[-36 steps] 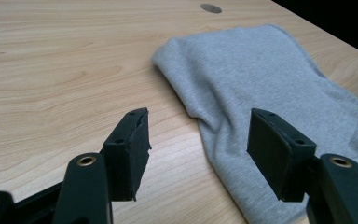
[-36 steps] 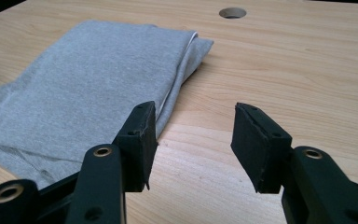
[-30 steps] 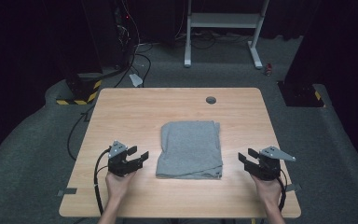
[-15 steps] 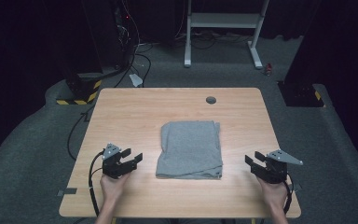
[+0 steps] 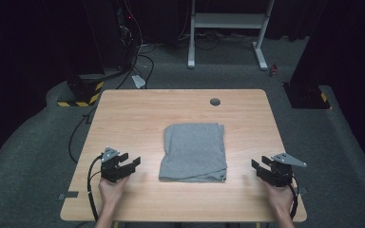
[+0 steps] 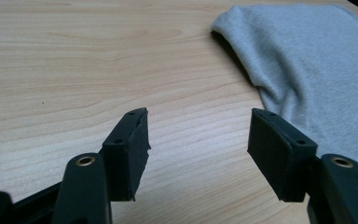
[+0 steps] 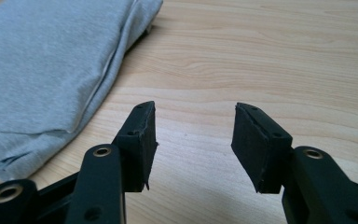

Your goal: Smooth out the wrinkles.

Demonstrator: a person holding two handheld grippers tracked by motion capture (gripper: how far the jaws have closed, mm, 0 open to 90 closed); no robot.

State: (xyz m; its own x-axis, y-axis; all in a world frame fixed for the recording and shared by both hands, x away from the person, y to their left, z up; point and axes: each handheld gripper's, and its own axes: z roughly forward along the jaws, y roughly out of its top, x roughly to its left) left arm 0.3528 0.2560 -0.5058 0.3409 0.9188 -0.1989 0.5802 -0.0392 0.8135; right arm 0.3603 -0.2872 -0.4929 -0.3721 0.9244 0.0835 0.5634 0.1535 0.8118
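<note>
Our left tongs [image 5: 130, 164] have slid back toward the tabletop's [image 5: 123, 114] near edge and a little lower since a second ago, while our right tongs [image 5: 259, 168] have barely shifted. Both sets stand released, nothing between them. The folded grey cloth [image 5: 195, 152] lies flat at the middle, nearer the near edge, apart from both. We judge the fold finished and our hands retreating. Bare wood flanks the cloth on both sides, leaving free room out to the side edges.

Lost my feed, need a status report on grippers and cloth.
Left gripper open, empty. Right gripper open, empty. Grey cloth folded flat between them, untouched. Table bare around it, nothing blocking.
</note>
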